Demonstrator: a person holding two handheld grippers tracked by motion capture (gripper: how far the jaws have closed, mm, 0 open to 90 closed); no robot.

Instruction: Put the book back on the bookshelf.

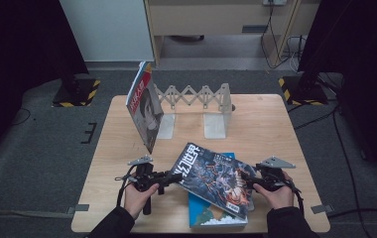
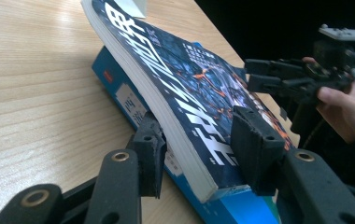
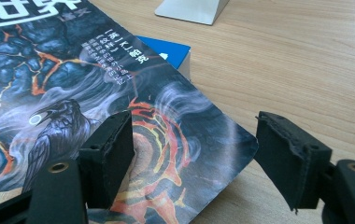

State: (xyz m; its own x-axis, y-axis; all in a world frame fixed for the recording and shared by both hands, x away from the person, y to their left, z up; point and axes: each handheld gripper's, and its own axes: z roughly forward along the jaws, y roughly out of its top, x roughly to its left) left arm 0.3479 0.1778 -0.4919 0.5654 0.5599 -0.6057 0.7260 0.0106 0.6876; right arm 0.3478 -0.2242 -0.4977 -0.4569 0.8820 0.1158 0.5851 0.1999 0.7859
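A: so where's the dark magazine sitting?

B: near the worktop's front edge, right of centre, lying on top of a blue book. Its long axis runs diagonally, title end toward the back-left corner, other end toward the front-right corner

A: and the grippers?

B: left gripper is at the magazine's left edge, one pad under it and the other above the cover. Can't tell if they're actually pressing. The right gripper is at the magazine's right corner, jaws apart: one pad over the cover, the other off past the corner above bare wood, so open

A: anything else there?

B: a standing magazine leaning on a metal rack near the back edge
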